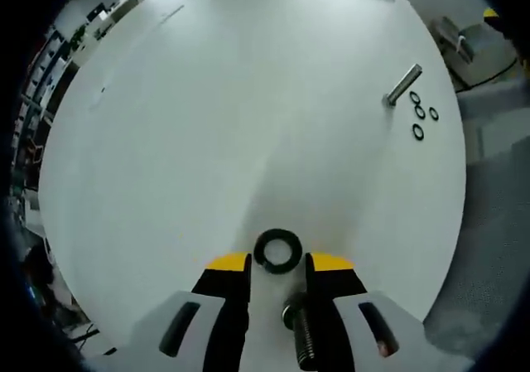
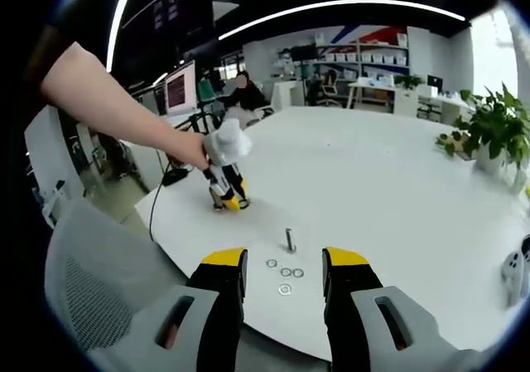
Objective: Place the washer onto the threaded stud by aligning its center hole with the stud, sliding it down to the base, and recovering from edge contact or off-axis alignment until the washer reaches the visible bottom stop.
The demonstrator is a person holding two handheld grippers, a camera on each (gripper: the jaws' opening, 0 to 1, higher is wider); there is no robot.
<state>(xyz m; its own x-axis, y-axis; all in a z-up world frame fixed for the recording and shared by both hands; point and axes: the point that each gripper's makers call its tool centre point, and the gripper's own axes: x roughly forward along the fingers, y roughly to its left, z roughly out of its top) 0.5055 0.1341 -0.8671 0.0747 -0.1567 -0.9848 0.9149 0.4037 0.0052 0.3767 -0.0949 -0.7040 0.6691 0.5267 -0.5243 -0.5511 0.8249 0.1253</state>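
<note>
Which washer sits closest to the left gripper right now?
The lone black washer just beyond the left gripper tips; the other four cluster beside the stud.

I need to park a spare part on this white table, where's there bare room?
The table is bare across its middle, between the left gripper with the black washer and the upright stud. It is crowded by the stud, where four small washers lie near the table edge.
</note>
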